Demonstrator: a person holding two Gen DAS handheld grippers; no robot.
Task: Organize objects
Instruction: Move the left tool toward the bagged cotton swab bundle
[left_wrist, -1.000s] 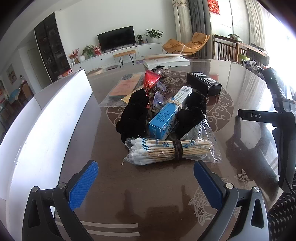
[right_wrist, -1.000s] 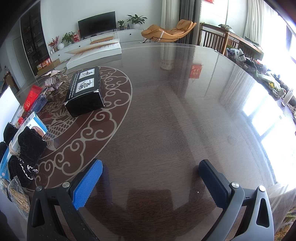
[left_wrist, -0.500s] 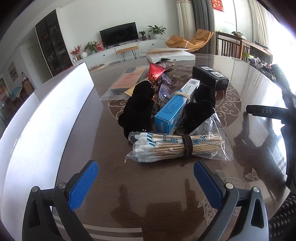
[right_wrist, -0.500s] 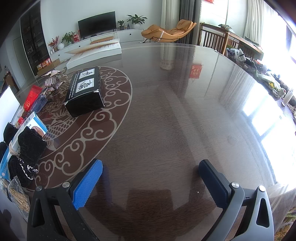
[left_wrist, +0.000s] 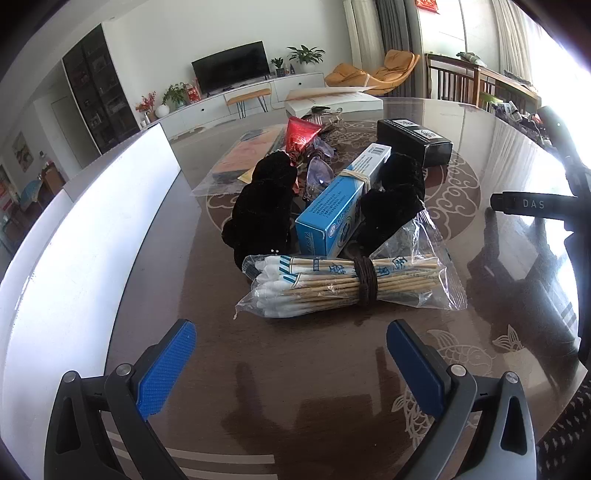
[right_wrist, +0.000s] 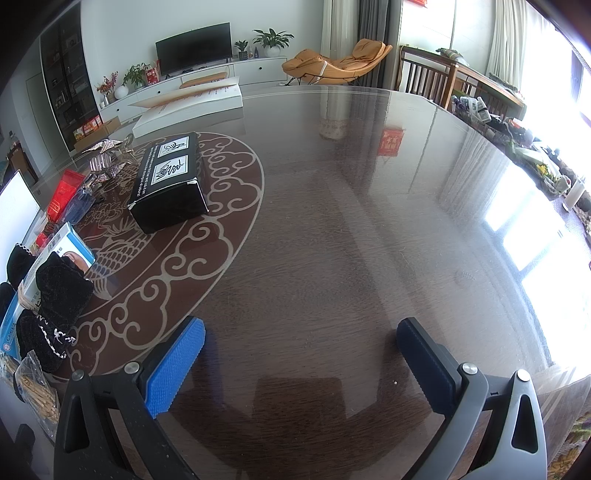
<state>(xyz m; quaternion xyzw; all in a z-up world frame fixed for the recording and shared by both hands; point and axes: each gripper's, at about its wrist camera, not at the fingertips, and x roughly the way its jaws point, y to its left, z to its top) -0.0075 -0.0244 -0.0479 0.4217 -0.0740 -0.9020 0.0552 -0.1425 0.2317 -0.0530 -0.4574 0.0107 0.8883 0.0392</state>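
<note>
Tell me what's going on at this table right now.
A person holds a gripper in each hand; both are open and empty. The left gripper faces a bagged bundle of cotton swabs lying before a blue box and black cloth items. The right gripper hovers over bare table.

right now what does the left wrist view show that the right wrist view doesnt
Only the left wrist view shows the open left gripper, the whole bag of cotton swabs, the white bin and the right gripper's handle. Only the right wrist view shows the open right gripper over bare table. Both show the black box, blue box and black scrunchies.
</note>
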